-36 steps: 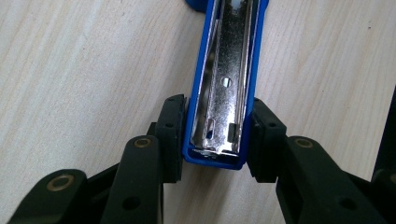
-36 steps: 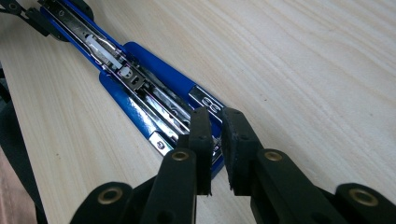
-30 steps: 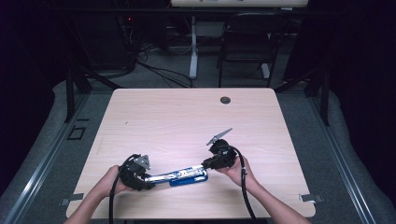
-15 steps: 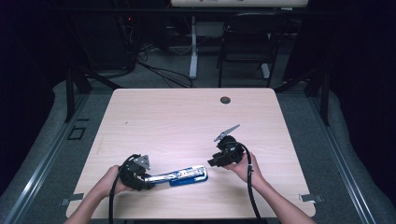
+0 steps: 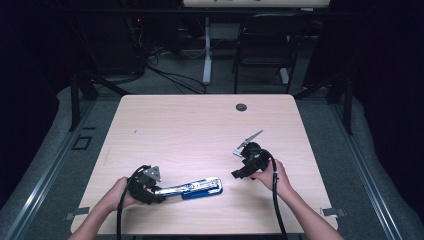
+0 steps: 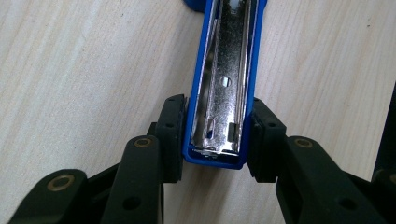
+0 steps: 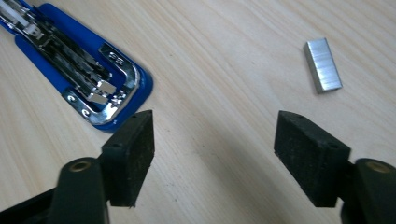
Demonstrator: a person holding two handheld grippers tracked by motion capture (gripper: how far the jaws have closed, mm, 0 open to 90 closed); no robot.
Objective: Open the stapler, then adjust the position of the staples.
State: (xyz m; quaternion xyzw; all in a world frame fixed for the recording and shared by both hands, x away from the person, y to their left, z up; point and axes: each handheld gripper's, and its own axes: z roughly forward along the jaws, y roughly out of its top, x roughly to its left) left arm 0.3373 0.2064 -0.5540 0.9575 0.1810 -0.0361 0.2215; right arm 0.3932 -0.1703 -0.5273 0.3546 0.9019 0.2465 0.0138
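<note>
A blue stapler (image 5: 192, 187) lies opened out flat near the table's front edge, its chrome staple channel (image 6: 226, 84) facing up. My left gripper (image 5: 158, 192) is shut on the stapler's rear end, and both pads (image 6: 172, 135) press on its blue sides. My right gripper (image 5: 238, 173) hovers to the right of the stapler's front end (image 7: 109, 100). Its jaws have just been opening, and between its pads (image 7: 133, 147) there is only bare table. A short strip of staples (image 7: 323, 65) lies on the wood ahead of the right gripper.
The light wooden table (image 5: 200, 130) has a small black round grommet (image 5: 241, 107) near its far edge. A dark chair (image 5: 265, 45) and cables stand on the floor behind the table. Both forearms come in over the front edge.
My right gripper has drawn away to the right from the stapler's front end and its jaws have opened. The left gripper and the stapler have stayed in place.
</note>
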